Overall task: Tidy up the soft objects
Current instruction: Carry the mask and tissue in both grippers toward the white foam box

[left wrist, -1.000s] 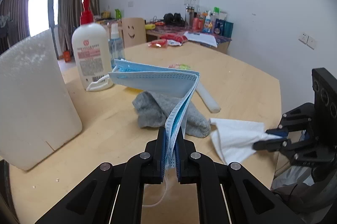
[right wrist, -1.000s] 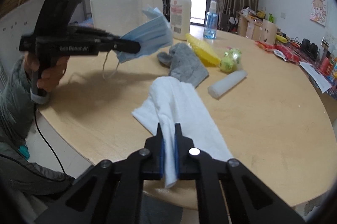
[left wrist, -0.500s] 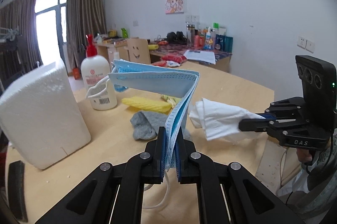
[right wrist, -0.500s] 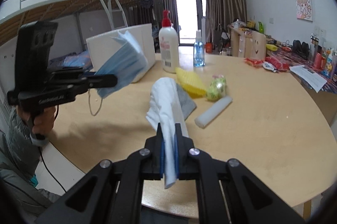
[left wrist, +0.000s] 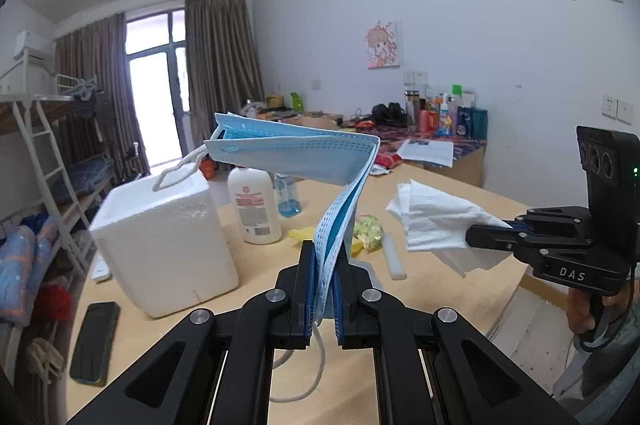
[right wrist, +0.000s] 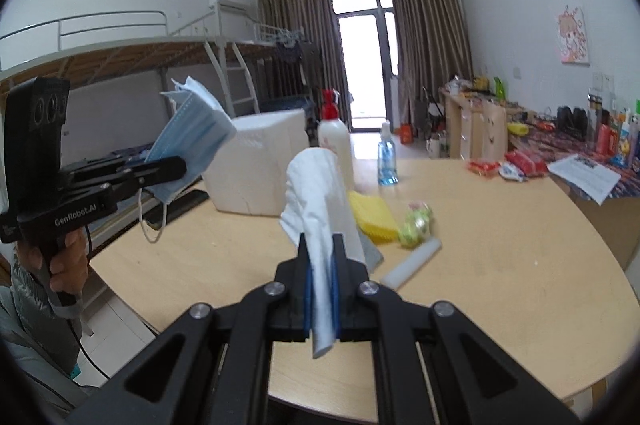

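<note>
- currently left gripper (left wrist: 321, 279) pinches the blue mask (left wrist: 296, 155), right gripper (right wrist: 320, 289) pinches the white cloth (right wrist: 316, 193); both held above the table (right wrist: 500, 265).
- nearer than the foam box (left wrist: 160, 241): grey sock (right wrist: 370, 253), yellow sponge (right wrist: 372, 217), still loose.
- foam box looks the likely bin; nothing seen stowed.

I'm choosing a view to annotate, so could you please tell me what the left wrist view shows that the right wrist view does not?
Only the left wrist view shows the flat black phone lying on the table beside the foam box.

Only the right wrist view shows the yellow sponge clearly.

Both show the blue masks clamped in the left hand-held gripper, the white cloth clamped in the right hand-held gripper, and the lotion bottle.
</note>
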